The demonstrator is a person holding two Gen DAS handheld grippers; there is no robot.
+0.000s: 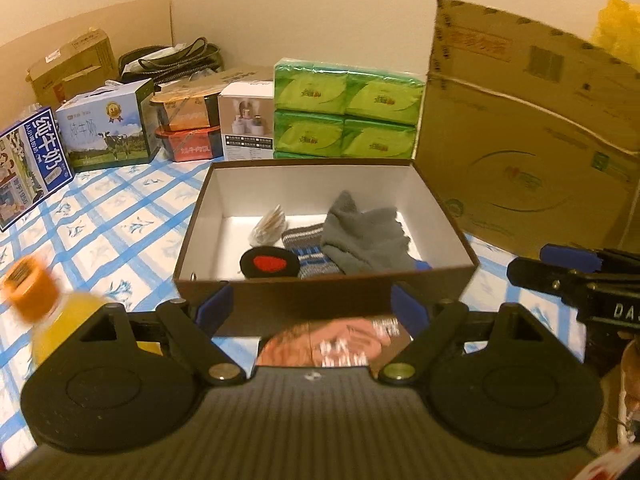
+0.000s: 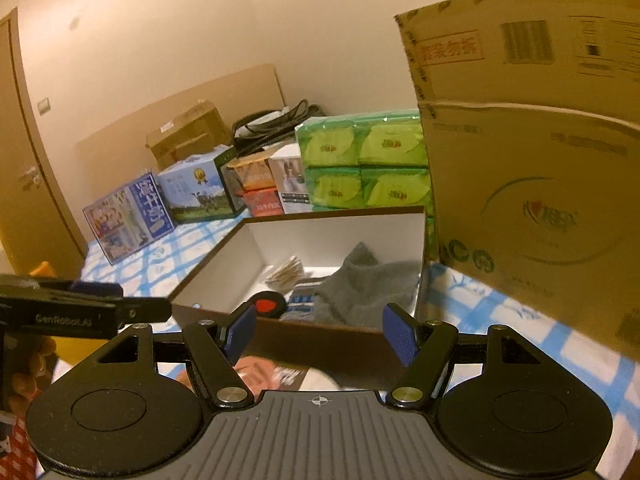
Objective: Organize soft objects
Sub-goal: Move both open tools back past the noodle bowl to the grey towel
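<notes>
A brown shoebox (image 1: 320,300) with a white inside stands open on the blue checked tablecloth. In it lie a grey sock (image 1: 360,236), a striped sock (image 1: 308,252), a black round pad with a red heart (image 1: 270,264) and a beige folded piece (image 1: 270,226). My left gripper (image 1: 311,306) is open just in front of the box's near wall, with nothing between its fingers. My right gripper (image 2: 320,330) is also open and empty, at the box's near right corner (image 2: 416,320). The same socks (image 2: 360,288) show over that wall.
An orange juice bottle (image 1: 44,300) stands at the near left. A printed leaflet (image 1: 340,340) lies in front of the box. Milk cartons (image 1: 104,128), snack boxes and green tissue packs (image 1: 348,116) line the back. A tall cardboard box (image 1: 532,140) stands right of the shoebox.
</notes>
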